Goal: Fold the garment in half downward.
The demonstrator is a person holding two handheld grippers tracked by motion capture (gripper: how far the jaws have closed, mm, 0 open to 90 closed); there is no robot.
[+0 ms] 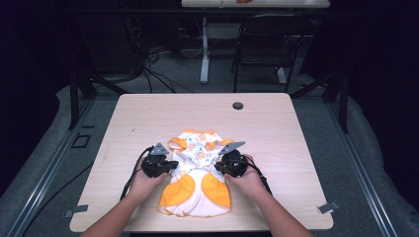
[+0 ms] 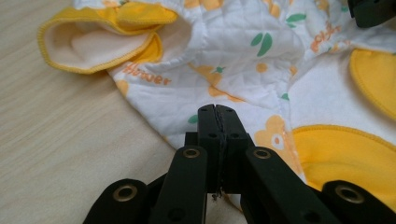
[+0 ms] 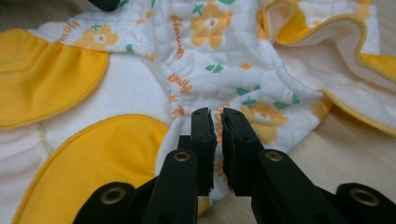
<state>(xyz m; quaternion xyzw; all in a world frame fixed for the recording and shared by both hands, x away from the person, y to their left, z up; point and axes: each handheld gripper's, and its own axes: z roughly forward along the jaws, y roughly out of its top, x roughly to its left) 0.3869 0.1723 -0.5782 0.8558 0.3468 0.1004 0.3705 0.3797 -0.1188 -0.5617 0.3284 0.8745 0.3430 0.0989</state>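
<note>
Small floral garment (image 1: pixel 197 173) is spread flat on table (image 1: pixel 276 133), near edge. Left gripper (image 2: pixel 217 112) and right gripper (image 3: pixel 215 116) are each clamped on its cloth, hands low at either side.

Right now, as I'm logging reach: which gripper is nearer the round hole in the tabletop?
Right. The right gripper sits at the garment's right edge, more directly below the hole; the left gripper is at the garment's left edge, farther across.
</note>
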